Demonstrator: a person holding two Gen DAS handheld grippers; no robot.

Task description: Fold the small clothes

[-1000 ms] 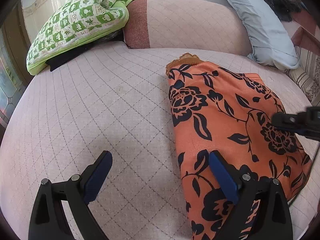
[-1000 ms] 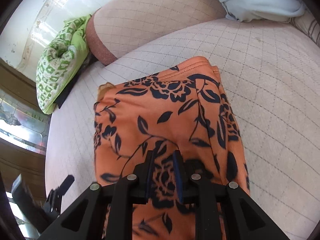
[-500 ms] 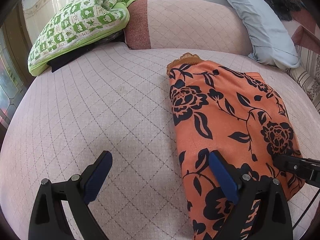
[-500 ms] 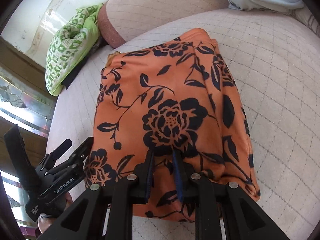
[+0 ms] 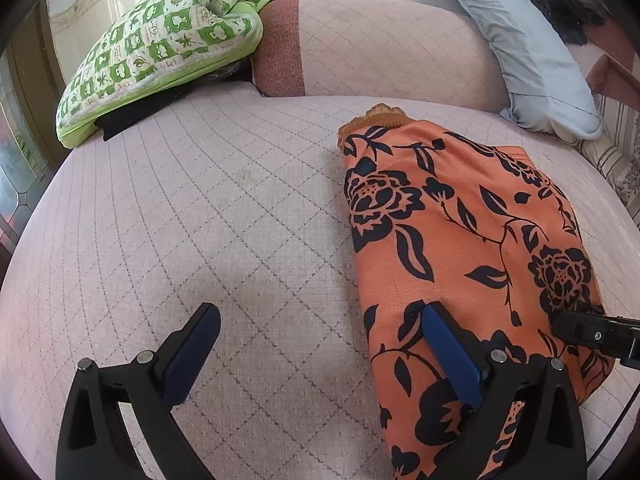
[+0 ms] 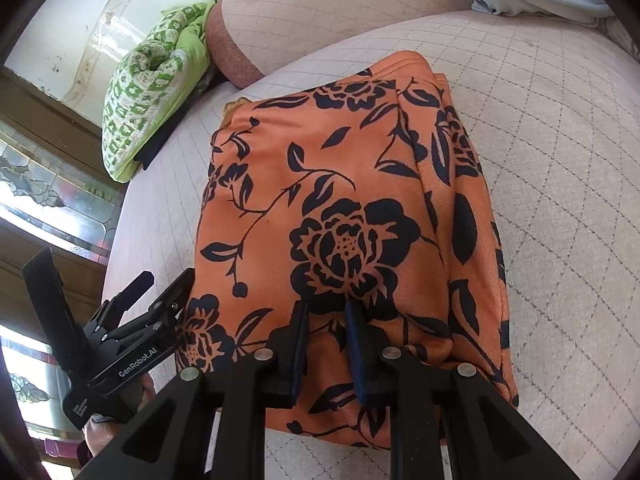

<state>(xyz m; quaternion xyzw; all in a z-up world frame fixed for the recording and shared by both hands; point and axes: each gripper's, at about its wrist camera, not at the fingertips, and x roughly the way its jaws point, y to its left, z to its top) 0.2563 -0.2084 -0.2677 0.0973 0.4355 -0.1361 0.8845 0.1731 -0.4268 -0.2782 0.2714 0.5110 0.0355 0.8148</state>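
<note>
Both tools were matte black plastic. The left gripper (image 5: 316, 356) had two angular arms with dark blue pads (image 5: 448, 356) on their inner faces and round silver screws near each arm's joint. The right gripper (image 6: 326, 344) was built the same, with four silver screws in a row. At nine o'clock in the right wrist view, the left gripper's body carried white "GenRobot.AI" lettering, with bare skin beneath it.

Left tool (image 5: 320, 332) gapes wide beside folded orange garment (image 5: 460, 240).
</note>
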